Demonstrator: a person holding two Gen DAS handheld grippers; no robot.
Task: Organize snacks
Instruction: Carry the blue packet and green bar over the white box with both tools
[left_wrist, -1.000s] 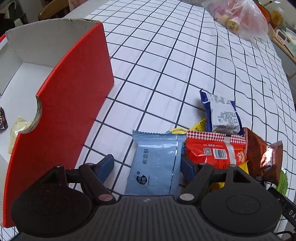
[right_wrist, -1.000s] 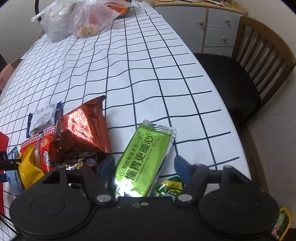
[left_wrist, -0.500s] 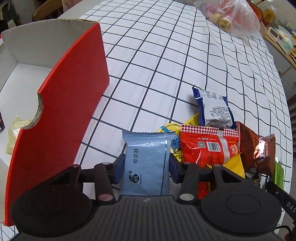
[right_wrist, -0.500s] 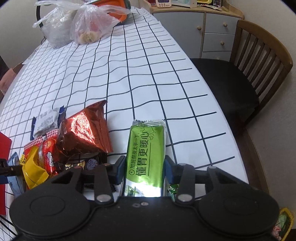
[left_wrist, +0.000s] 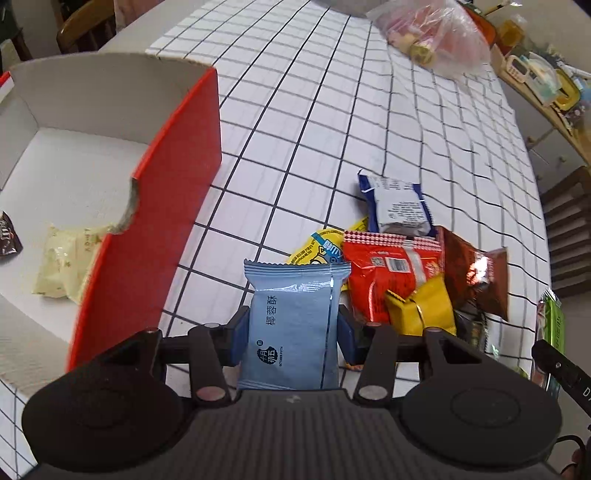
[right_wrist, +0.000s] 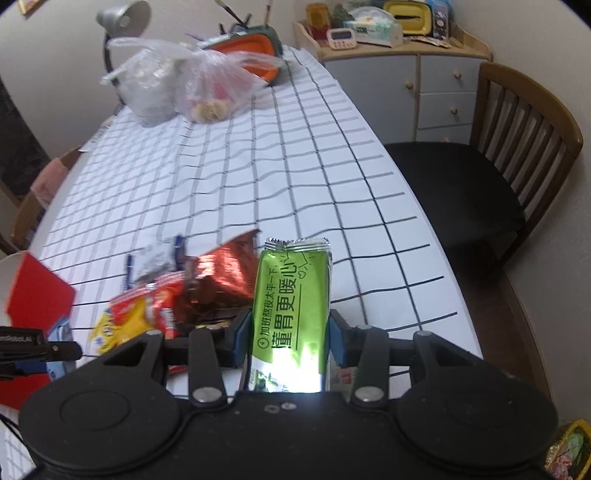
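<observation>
With the left gripper (left_wrist: 291, 332) clamping the blue packet (left_wrist: 293, 325) and the right gripper (right_wrist: 290, 341) clamping the green bar (right_wrist: 291, 314), carry both above the red box's wall (left_wrist: 155, 221), at ten o'clock, before releasing.

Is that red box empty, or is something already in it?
Not empty. In the left wrist view the red box holds a pale yellow packet, and a dark wrapper shows at the picture's left edge.

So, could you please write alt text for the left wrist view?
The left gripper is shut on a pale blue snack packet above a grid-patterned tablecloth. A red cardboard box holding a cream packet sits left; a pile of snack packets lies right.
</observation>
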